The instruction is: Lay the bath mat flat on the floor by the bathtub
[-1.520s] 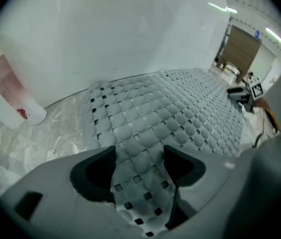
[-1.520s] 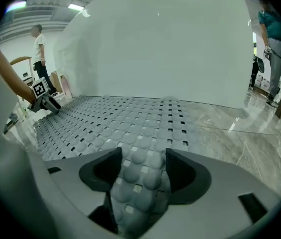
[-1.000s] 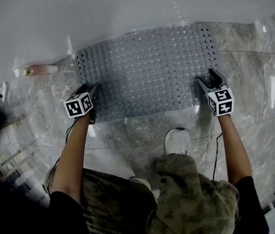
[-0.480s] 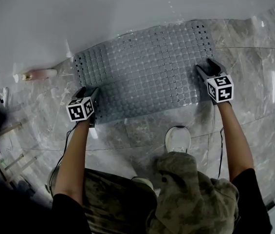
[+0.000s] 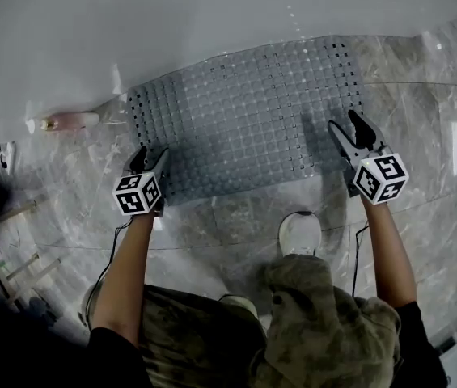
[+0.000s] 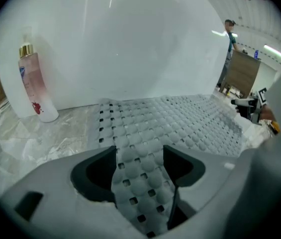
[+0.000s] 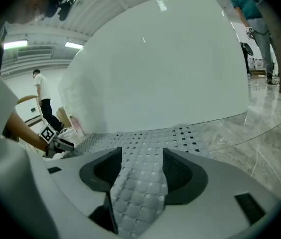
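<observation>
Head view: the bath mat [image 5: 248, 115] lies flat on the floor [image 5: 422, 136] against the bathtub [image 5: 171, 14], mid-frame. The left gripper [image 5: 148, 158] and right gripper [image 5: 351, 129] both gape empty, and the right has drawn back toward the lower right. Left gripper view: only here does the pink-filled bottle [image 6: 33, 83], upper left, read as upright. Right gripper view: a bystander [image 7: 43, 101] stands at left.

The bath mat [image 5: 248, 115] is mid-grey, patterned with a regular grid of rounded bumps and rows of small square holes. The bathtub [image 5: 171, 14] is glossy white. The floor [image 5: 430, 152] is grey marble with pale veining. The bottle [image 6: 33, 86] is pink with a gold cap. The left gripper [image 5: 149, 156] and right gripper [image 5: 345, 124] are grey with black jaw linings, each bearing a white cube with black square markers. The person's trousers [image 5: 317, 322] are mottled camouflage, the shoe [image 5: 299, 231] white.
</observation>
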